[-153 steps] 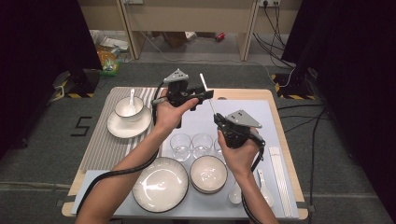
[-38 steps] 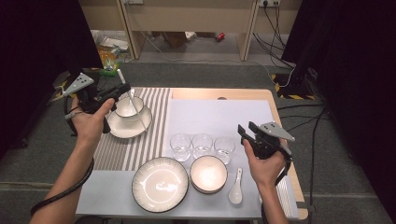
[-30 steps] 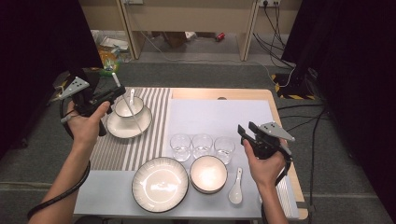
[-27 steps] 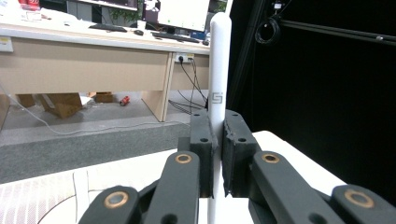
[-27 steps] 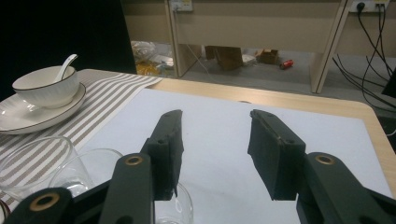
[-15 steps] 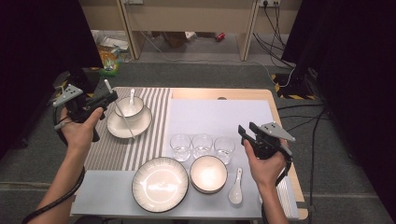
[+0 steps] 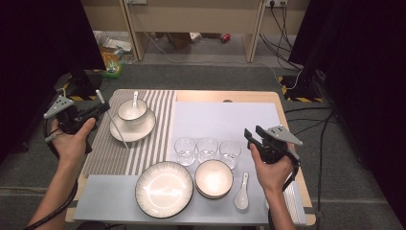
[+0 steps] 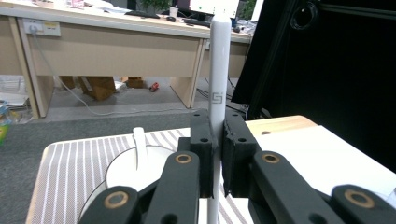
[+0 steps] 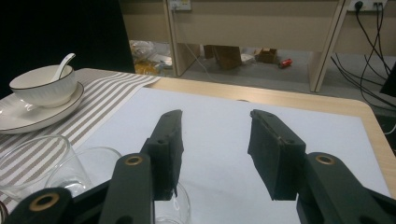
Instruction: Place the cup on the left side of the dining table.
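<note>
My left gripper (image 7: 102, 108) hovers over the left edge of the striped placemat (image 7: 107, 155), shut on a long white stick (image 7: 118, 130) that slants down toward the mat. In the left gripper view the stick (image 8: 218, 88) stands upright, pinched between the two black jaws of the left gripper (image 8: 218, 156). A white bowl with a spoon (image 7: 132, 109) sits on a plate (image 7: 146, 130) just right of the stick. My right gripper (image 7: 253, 132) is held over the right side of the white mat (image 7: 225, 117), open, and the right gripper (image 9: 215, 149) has nothing between its jaws.
Three clear glasses (image 7: 207, 148) stand in a row at mid-table. In front of them lie a large plate (image 7: 163, 188), a stacked bowl (image 7: 214, 178) and a white spoon (image 7: 242, 191). Desks and cables stand beyond the table's far edge.
My left hand has moved left and down with the stick, from above the bowl toward the table's left edge. The right hand has stayed still.
</note>
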Available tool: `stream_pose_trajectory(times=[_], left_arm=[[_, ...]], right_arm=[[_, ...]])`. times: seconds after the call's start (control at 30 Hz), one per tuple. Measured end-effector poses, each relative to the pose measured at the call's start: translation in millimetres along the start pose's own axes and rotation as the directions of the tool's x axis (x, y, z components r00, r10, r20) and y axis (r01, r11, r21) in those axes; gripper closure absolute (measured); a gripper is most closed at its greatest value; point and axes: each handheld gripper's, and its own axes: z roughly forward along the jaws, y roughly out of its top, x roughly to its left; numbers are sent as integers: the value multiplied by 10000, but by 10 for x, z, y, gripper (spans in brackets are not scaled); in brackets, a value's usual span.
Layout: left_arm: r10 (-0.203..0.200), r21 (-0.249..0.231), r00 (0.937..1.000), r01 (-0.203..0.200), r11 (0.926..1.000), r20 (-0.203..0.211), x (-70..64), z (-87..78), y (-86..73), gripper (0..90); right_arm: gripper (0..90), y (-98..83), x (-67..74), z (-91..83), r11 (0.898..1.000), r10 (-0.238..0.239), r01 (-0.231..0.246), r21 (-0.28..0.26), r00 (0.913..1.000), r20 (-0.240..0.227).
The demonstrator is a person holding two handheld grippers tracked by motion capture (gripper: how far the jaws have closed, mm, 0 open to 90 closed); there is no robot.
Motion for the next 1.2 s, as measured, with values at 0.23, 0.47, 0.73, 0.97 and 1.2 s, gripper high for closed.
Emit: stream_pose_trajectory(times=[0.23,0.47,0.73,0.97,1.2], left_arm=[[-79,83,9996,81,9999,-253,91,-108,-77,835],[-42,148,9988,49,9999,-486,142,-176,-119,835],[-65,229,9977,81,9997,-672,190,-202,-180,835],[40,449,9969,-5,9990,-791,196,-154,-236,835],[35,649,9962,22,9979,-872,210,-90,-300,835]], right_arm=[[547,-3,7,1,10000,56,-56,24,10000,-15],[547,-7,16,3,9999,68,-68,79,10000,-30],[547,-19,7,7,10000,3,-3,56,10000,-22],[547,-24,8,13,9999,25,-24,114,10000,-27],[547,-26,5,12,9999,38,-37,99,10000,-37]])
